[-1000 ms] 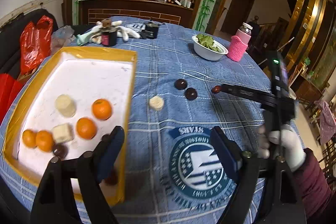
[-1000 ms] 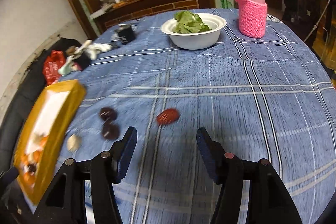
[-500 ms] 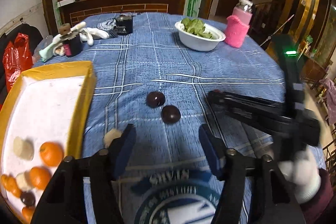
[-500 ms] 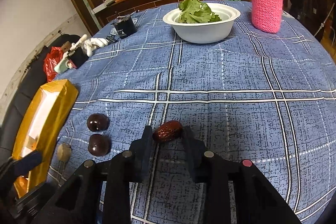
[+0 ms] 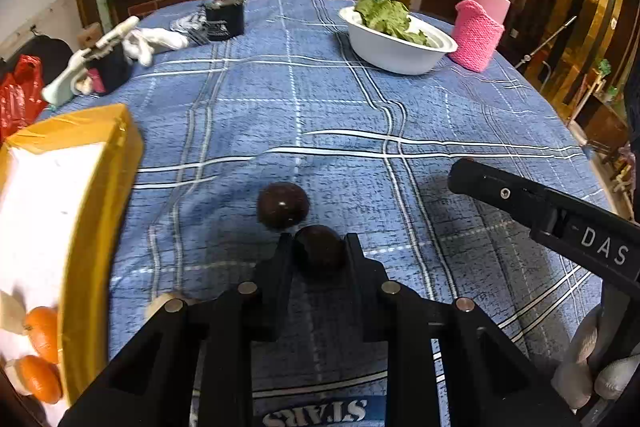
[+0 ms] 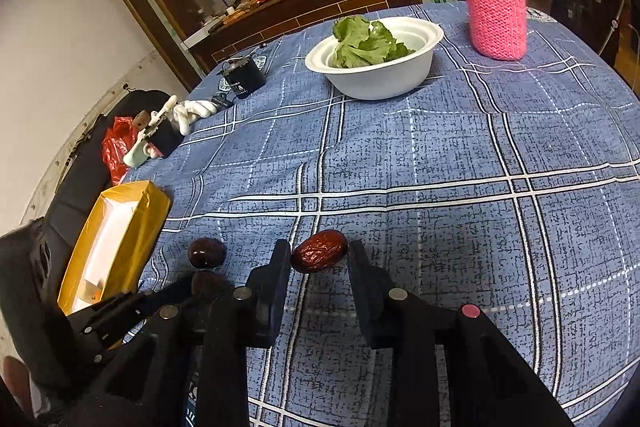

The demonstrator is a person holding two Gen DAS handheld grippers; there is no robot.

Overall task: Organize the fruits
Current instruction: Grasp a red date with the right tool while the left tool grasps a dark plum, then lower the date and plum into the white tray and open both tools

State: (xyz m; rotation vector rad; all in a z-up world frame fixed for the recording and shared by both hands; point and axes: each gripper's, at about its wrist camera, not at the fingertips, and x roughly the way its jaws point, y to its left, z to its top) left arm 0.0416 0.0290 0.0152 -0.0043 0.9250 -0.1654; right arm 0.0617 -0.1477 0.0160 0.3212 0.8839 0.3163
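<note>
In the left wrist view, the left gripper (image 5: 318,253) is seen closed down on a dark, glossy round fruit (image 5: 320,251), both black fingers pressed against its sides; half a second earlier those fingers were spread wide with the fruit lying free ahead, so a grasp has just been made. A second dark round fruit (image 5: 283,205) lies just beyond at 11 o'clock, touching or nearly touching the held one. A pale, cream-coloured fruit piece (image 5: 166,301) is partly hidden behind the left finger at 8 o'clock. The yellow-rimmed, white-lined rectangular tray (image 5: 96,227) sits at 9 o'clock, with small orange mandarins (image 5: 40,355) visible in its near corner.

In the right wrist view, the right gripper (image 6: 319,255) brackets a wrinkled red-brown date (image 6: 319,251); its jaws appear slightly further apart than half a second ago, the left finger touching the date and a small gap showing on the right, so whether it is firmly clamped cannot be told.

Farther off on the blue checked tablecloth (image 5: 400,115), a white bowl of green leaves (image 5: 394,39) stands at 1 o'clock, with a pink bottle in a knitted sleeve (image 5: 480,27) just beside it.

It is judged that the dark fruit is ready to be carried to the tray at 9 o'clock; the neighbouring fruit may be nudged on lifting; three loose pieces are still left on the cloth.
</note>
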